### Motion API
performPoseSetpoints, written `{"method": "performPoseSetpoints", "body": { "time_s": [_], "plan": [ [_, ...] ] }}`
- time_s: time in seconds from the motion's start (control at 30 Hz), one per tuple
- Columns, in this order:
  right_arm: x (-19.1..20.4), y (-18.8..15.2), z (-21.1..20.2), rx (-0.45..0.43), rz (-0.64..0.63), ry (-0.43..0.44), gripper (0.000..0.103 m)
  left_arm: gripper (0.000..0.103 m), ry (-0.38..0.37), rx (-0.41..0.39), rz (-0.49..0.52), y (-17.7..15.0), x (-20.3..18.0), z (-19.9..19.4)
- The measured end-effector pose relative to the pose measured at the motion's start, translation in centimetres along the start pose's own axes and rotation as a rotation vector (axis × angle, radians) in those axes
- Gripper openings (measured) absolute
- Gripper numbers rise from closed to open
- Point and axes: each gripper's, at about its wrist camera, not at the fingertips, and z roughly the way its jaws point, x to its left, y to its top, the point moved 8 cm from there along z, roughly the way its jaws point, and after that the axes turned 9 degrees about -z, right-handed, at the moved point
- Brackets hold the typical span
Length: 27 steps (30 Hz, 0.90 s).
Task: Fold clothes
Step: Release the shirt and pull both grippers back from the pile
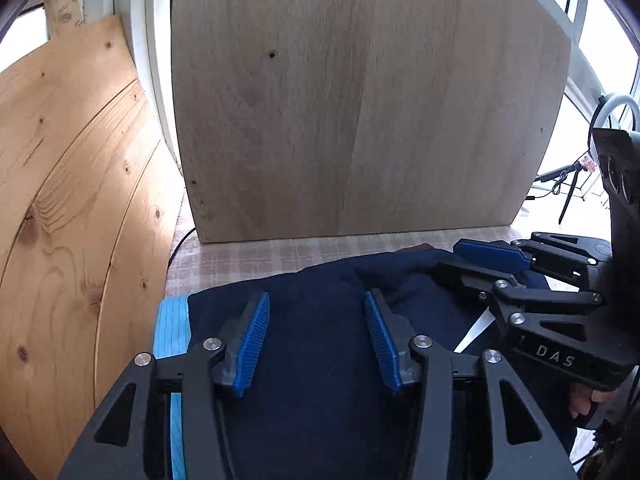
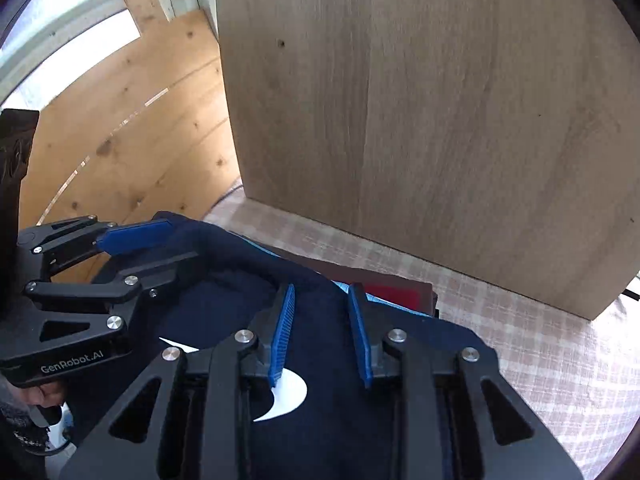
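checked tablecloth [image 2: 540,332] carries navy garment [image 1: 320,360] atop light-blue cloth [image 1: 172,328]; wood panel [image 1: 360,100] stands behind.

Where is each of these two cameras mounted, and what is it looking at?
Left wrist: rides the left hand-held gripper, looking down over the navy garment toward a wooden board; the right hand-held gripper shows.
Right wrist: rides the right hand-held gripper, same way; the left one shows.
Shared: garment, board, checked tablecloth.
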Motion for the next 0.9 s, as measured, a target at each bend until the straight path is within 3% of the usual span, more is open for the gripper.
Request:
{"method": "performPoseSetpoints", "body": {
  "time_s": [0.07,0.17,0.2,0.27,0.3,0.37,0.47,0.8,0.9],
  "plan": [
    [0.0,0.2,-1.7,-0.024,0.008,0.019,0.028,0.057,0.024,-0.028,-0.009,-0.1,0.2,-1.6],
    [-0.3,-0.9,-5.1,-0.056,0.044,0.004,0.030,0.057,0.073,-0.082,-0.029,-0.7,0.8,-4.6],
    [-0.4,-1.4,-6.3,-0.069,0.059,-0.008,0.034,0.057,0.058,-0.102,-0.040,-1.1,0.7,-5.8],
    [-0.4,-3.2,-9.0,-0.113,0.092,-0.007,0.051,0.064,0.032,-0.140,-0.040,-2.6,0.2,-8.7],
    [-0.4,-4.2,-10.3,-0.133,0.110,-0.007,0.052,0.074,0.033,-0.159,-0.031,-3.2,0.0,-10.2],
    [-0.4,-6.7,-12.7,-0.153,0.131,-0.029,0.054,0.077,0.025,-0.188,-0.004,-5.1,-1.1,-12.7],
    [0.0,-10.1,-15.8,-0.160,0.151,-0.088,0.059,0.077,-0.005,-0.178,0.014,-8.1,-3.0,-14.8],
    [2.0,-15.9,-21.4,-0.138,0.096,-0.290,0.069,0.077,0.080,-0.127,0.002,-15.6,-6.7,-17.2],
    [2.6,-17.9,-22.5,-0.135,0.083,-0.268,0.069,0.078,0.098,-0.115,-0.006,-18.4,-8.0,-17.8]
  ]
}}
